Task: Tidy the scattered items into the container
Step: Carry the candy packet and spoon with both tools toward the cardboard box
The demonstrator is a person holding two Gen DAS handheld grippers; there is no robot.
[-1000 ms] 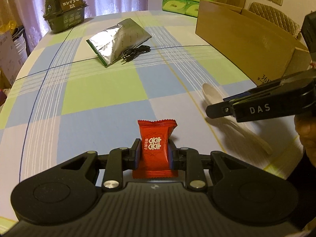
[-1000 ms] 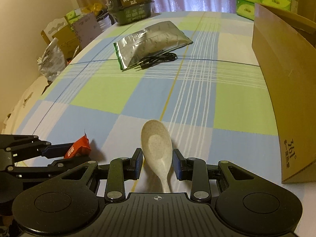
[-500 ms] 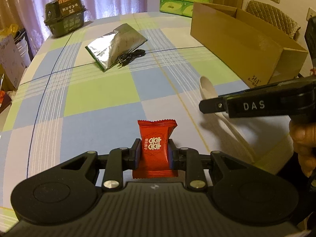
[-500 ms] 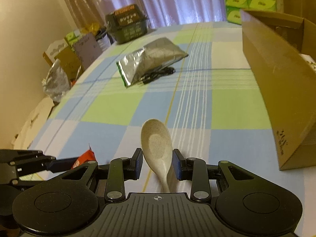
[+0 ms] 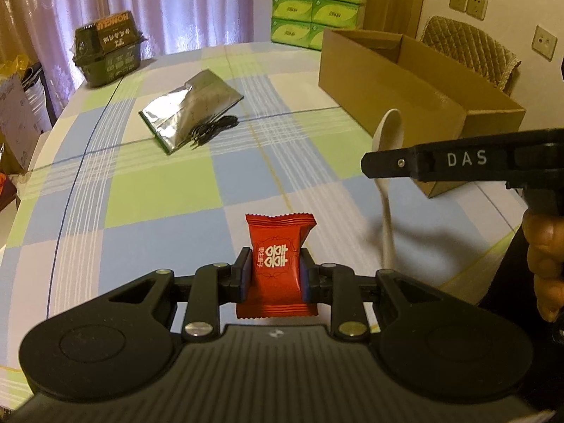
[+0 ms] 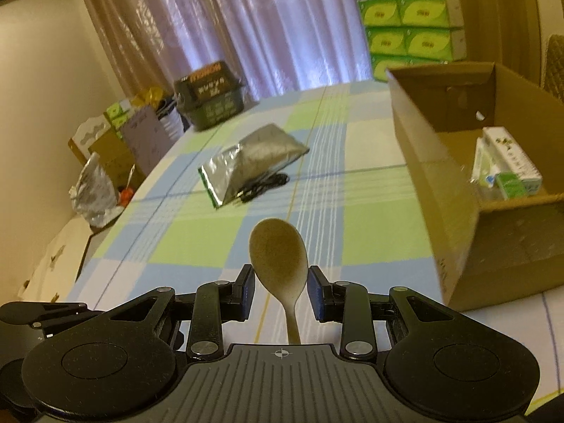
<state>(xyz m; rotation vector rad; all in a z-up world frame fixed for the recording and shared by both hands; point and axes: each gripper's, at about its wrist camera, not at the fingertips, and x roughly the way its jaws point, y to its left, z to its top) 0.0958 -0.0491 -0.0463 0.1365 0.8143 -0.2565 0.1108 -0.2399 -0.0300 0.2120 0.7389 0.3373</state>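
In the left wrist view, the left gripper (image 5: 275,274) pinched a red candy packet (image 5: 277,264) between its jaws, above the checked tablecloth (image 5: 158,194). Ahead and to the right of the jaws stood the open cardboard box (image 5: 405,95) (a silver pouch (image 5: 190,109) lay ahead-left).

In the right wrist view, the right gripper (image 6: 280,292) held a pale spoon (image 6: 280,264), bowl forward; whether its pads touched the handle could not be told. The cardboard box lay just ahead-right of those jaws, a small carton (image 6: 507,165) inside.
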